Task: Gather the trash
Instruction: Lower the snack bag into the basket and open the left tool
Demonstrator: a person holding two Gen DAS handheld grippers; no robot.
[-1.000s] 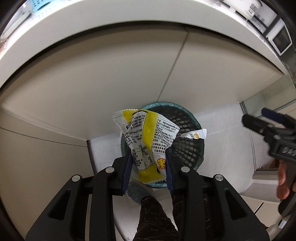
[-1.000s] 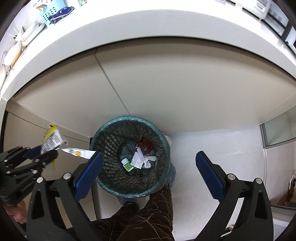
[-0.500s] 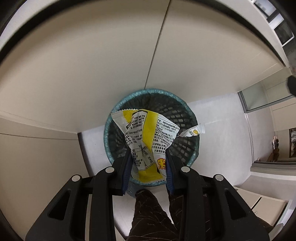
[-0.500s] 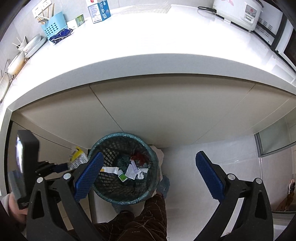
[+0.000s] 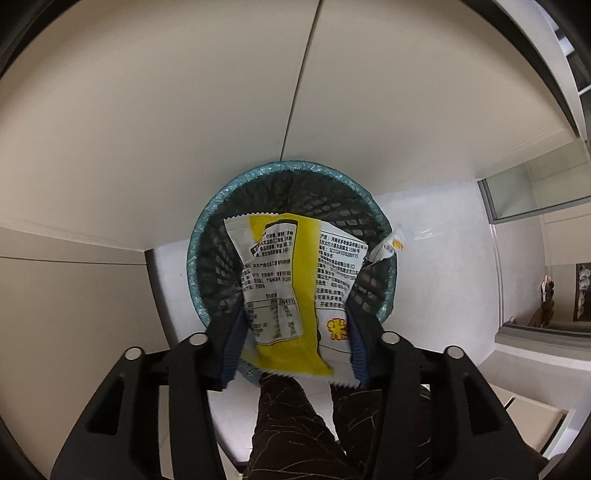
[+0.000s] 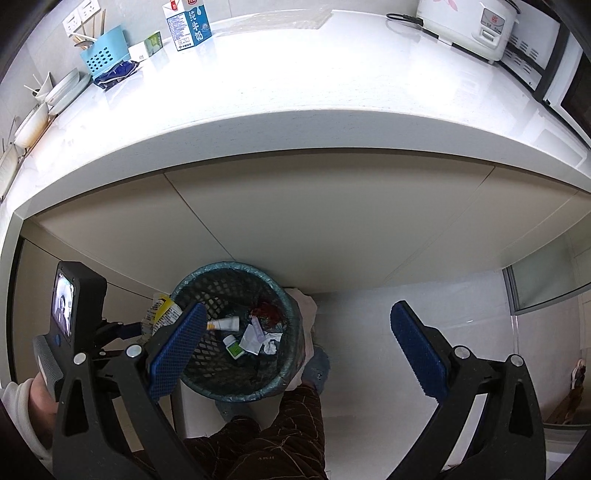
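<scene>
One crinkly wrapper (image 5: 291, 284) above round mesh bin (image 5: 207, 229).

I see, far ahead of my right claw, a milk carton (image 6: 187, 24), blue rack (image 6: 101, 59), plates (image 6: 62, 90) (stacked left) and a rice cooker (image 6: 487, 27) on the white counter (image 6: 295, 96).

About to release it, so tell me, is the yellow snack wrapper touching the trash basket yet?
Cannot tell. In the left wrist view the yellow snack wrapper, pinched by the left gripper, overlaps the trash basket opening; neither view shows contact or gap plainly.
</scene>
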